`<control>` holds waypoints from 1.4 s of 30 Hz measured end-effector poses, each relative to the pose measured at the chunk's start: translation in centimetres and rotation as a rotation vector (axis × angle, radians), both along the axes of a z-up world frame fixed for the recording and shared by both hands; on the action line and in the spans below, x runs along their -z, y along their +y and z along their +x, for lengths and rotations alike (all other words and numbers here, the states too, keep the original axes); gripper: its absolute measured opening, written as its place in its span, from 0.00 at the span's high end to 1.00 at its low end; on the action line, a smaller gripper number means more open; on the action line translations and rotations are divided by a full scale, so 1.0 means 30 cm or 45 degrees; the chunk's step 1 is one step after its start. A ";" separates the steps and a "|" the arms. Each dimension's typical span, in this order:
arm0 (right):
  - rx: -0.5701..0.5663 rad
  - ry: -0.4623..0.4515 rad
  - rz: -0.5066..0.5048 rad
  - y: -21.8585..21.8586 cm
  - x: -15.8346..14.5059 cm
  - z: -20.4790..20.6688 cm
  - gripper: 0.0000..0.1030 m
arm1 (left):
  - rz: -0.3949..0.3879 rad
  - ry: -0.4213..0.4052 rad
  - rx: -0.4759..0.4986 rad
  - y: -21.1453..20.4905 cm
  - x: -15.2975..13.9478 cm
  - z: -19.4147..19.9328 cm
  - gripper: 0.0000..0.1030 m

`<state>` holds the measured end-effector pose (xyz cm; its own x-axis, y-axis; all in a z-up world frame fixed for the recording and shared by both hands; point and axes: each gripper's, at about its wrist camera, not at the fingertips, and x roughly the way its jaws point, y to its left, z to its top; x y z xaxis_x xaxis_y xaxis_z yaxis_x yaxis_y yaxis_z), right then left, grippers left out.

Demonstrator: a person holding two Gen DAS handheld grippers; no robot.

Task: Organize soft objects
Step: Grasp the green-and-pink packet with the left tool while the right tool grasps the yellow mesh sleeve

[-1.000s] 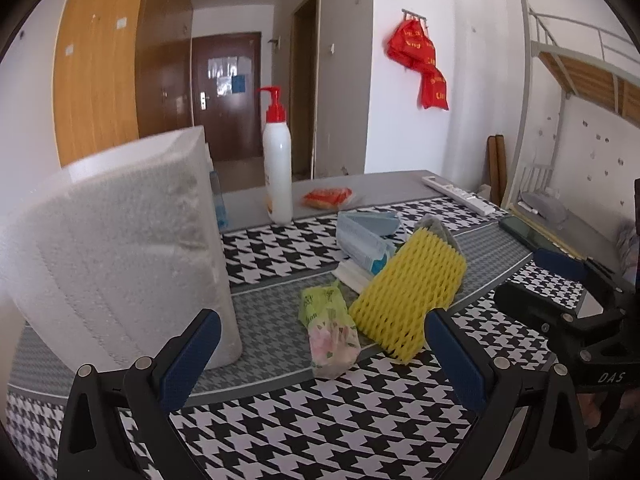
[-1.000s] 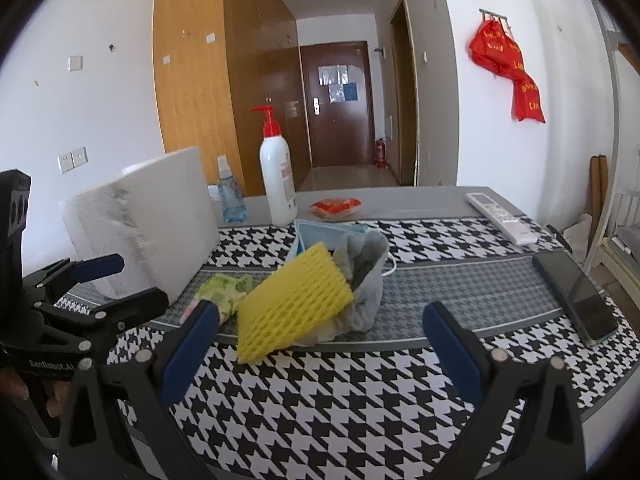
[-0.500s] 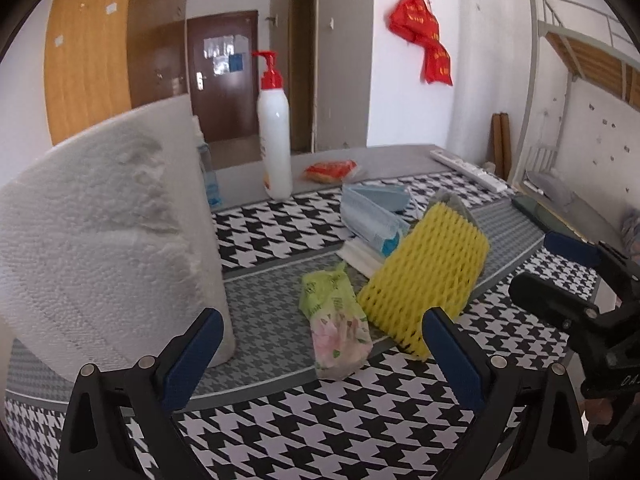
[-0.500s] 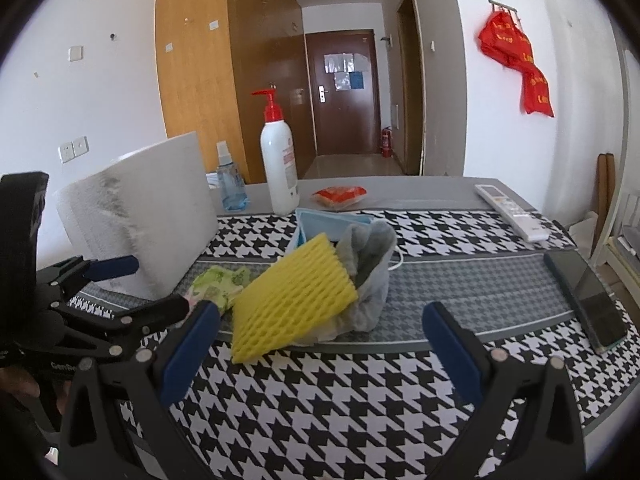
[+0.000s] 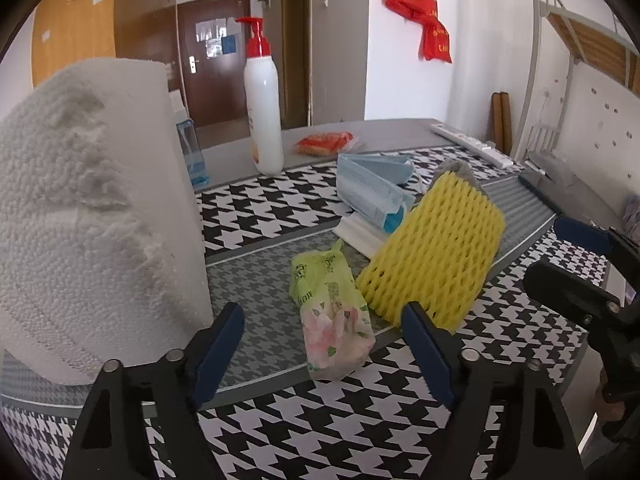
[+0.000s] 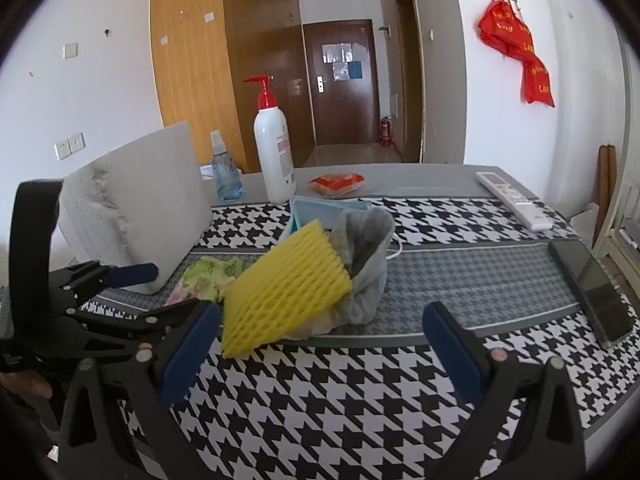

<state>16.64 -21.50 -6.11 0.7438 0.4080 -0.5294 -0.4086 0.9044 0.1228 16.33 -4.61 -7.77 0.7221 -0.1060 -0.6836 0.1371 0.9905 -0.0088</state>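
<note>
A yellow foam net sleeve [image 5: 436,252] leans on a grey cloth [image 6: 366,256] in the middle of the houndstooth table. A green floral tissue pack [image 5: 332,312] lies just left of it, a blue mask pack [image 5: 372,188] behind. My left gripper [image 5: 324,354] is open, empty, just short of the tissue pack. My right gripper [image 6: 320,346] is open, empty, in front of the sleeve [image 6: 280,292]. A big white paper towel roll [image 5: 92,216] stands at the left.
A white pump bottle [image 5: 264,108], a small blue spray bottle [image 6: 226,176] and a red snack packet [image 5: 326,142] stand at the back. A remote [image 6: 514,200] and a black phone [image 6: 592,288] lie at the right. The table's near edge is just below both grippers.
My left gripper has moved forward toward the tissue pack and the towel roll. My right gripper has edged closer to the yellow sleeve. Both stay open.
</note>
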 end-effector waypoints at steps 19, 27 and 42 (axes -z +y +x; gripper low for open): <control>-0.099 0.080 0.001 0.039 0.015 0.057 0.01 | -0.028 0.159 0.028 -0.009 0.047 0.051 0.64; -0.129 0.128 -0.034 0.056 0.018 0.098 0.09 | -0.071 0.115 0.051 -0.001 0.025 0.042 0.67; -0.146 0.182 -0.066 0.084 0.037 0.109 0.50 | -0.114 0.109 0.108 -0.004 0.013 0.014 0.67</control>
<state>19.91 -18.97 -7.23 0.6098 0.4552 -0.6488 -0.4910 0.8596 0.1415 16.76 -4.73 -8.17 0.6476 -0.2273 -0.7273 0.2153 0.9702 -0.1115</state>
